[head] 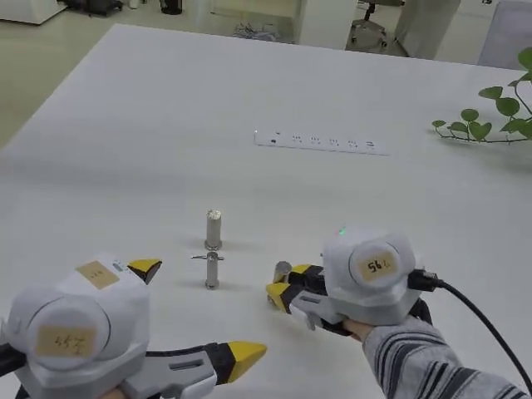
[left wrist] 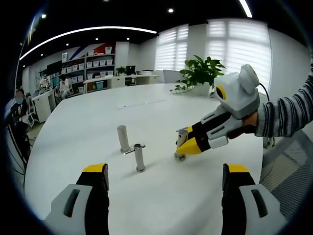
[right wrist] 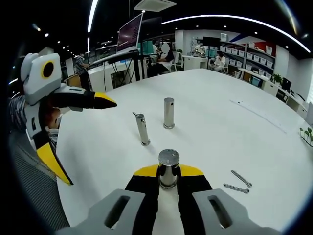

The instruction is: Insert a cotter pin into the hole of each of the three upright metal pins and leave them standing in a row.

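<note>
A wide white table [head: 125, 125] holds three short upright silver metal pins. The right gripper [head: 287, 281], grey with yellow-tipped jaws, is clenched on the right-hand pin [right wrist: 168, 166], which stands between its jaws. To the left stands the middle pin [head: 212, 271], with a thin wire cotter pin [head: 202, 257] through its top. Just beyond it is the bare far pin [head: 214, 228]. The left gripper [head: 196, 308] hovers at the near left, jaws spread wide and gripping nothing (well apart from the pins). Two loose cotter pins [right wrist: 241, 178] lie close to the held pin. A white power strip [head: 320, 141] lies farther back.
</note>
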